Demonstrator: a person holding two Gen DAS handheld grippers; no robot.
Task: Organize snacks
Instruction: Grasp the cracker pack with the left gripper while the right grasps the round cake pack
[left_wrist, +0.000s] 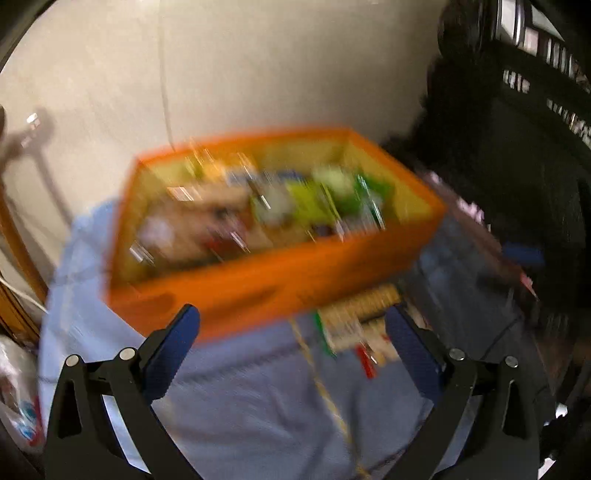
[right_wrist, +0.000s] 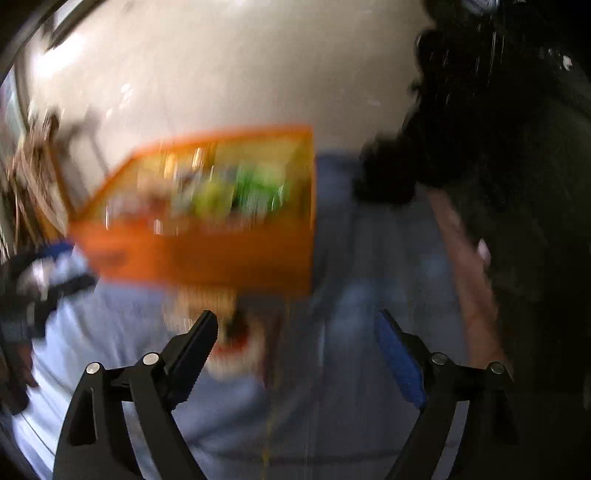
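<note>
Both views blurred. Left gripper (left_wrist: 291, 325) jaws spread wide, nothing between the pads; right gripper (right_wrist: 295, 328) likewise spread and empty. Pale blue cloth (left_wrist: 240, 398) covers the surface beneath. Orange rectangular open box (left_wrist: 280, 284) full of mixed snack packets (left_wrist: 258, 210) sits just beyond the tips. Loose biscuit packet (left_wrist: 354, 317) lies on the cloth in front of the box, beside the left gripper's right pad. Only the right wrist view shows the left gripper at far left.

Left tool (left_wrist: 291, 323), right tool (right_wrist: 295, 328): black arms, blue pads, silver screws.
</note>
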